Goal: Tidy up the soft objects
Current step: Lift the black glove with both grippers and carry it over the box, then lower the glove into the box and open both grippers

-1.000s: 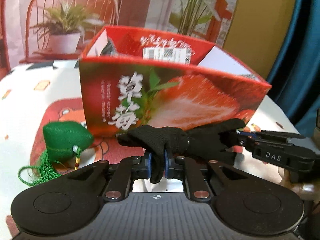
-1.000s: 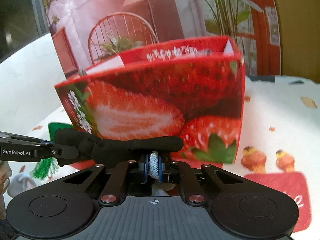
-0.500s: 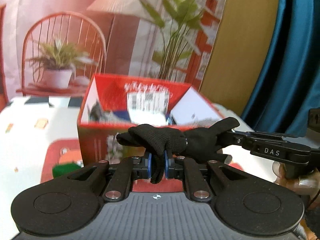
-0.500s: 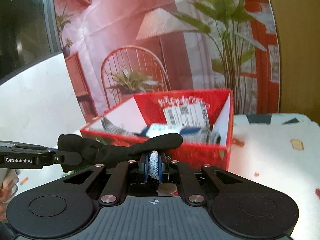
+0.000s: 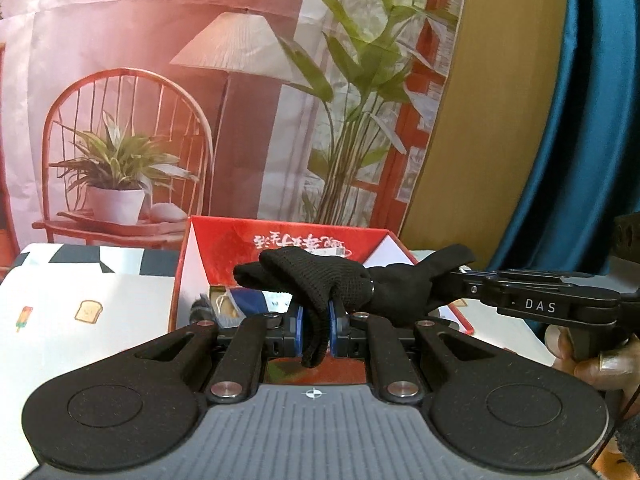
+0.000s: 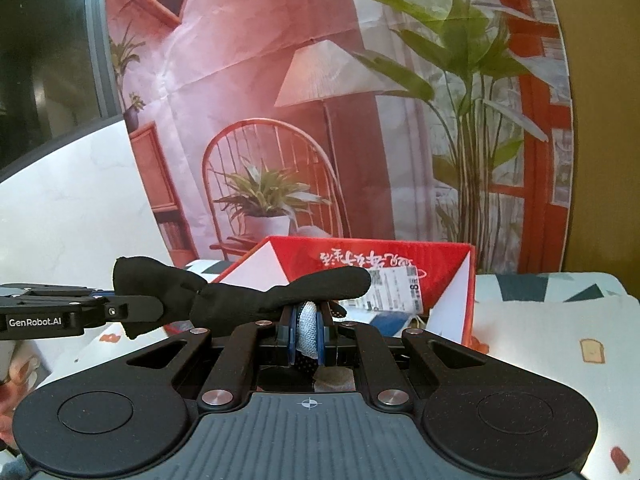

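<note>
"DAS" is read on the right tool (image 5: 460, 276) at mid-right of the left wrist view; "GenRobot.AI" on the left tool (image 6: 160, 308) at mid-left of the right wrist view. A black knit glove (image 5: 320, 280) is pinched by both tools, long axis approx. horizontal across frame centre, fingertips drooping between the left tool's pads. It is held above an open red strawberry box (image 6: 400, 252) w/ inverted Chinese print and a barcode label (image 6: 396, 284); the box interior is partly blocked by the glove. The box stands on a patterned table (image 5: 80, 312).
</note>
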Motion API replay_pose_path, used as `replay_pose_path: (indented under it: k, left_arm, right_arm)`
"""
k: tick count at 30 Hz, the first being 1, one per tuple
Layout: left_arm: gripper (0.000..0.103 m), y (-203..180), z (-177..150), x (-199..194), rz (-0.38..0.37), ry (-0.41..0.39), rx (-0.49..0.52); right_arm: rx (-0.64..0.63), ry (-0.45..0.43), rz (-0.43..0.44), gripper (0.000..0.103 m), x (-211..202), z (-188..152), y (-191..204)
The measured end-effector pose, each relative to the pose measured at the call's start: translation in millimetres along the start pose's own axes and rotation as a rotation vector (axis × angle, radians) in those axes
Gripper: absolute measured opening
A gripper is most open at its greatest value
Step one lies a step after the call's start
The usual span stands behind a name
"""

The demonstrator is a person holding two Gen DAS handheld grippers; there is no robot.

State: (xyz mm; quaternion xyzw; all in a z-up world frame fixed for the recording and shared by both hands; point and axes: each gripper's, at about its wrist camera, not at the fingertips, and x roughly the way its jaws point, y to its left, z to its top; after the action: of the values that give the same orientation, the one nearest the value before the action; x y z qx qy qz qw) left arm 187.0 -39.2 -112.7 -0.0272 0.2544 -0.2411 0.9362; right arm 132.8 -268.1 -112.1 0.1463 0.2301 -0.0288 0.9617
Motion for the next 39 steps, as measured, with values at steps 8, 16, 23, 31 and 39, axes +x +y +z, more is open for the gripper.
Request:
replay_pose_path:
  k: [8,16,23,31,39]
  left_arm:
    - [0.013,26,14,40,0.025,0.051,-0.051]
    - [0.013,42,22,89,0.059,0.114,-0.052]
    - [0.014,48,14,119,0.079,0.160,-0.045]
    - [0.035,46,11,124,0.128,0.171,0.049]
    - [0.080,44,13,97,0.159,0.133,0.065]
  right_arm:
    - [0.005,0.033,-0.011,0.009,43,19,-9]
    - [0.022,0.117,-0.049,0.009,95,22,-27]
    - [0.005,0.196,-0.087,0.009,129,19,-39]
    - [0.007,0.236,-0.156,0.021,139,12,-45]
    - [-0.005,0.203,-0.202,0.046,118,13,-43]
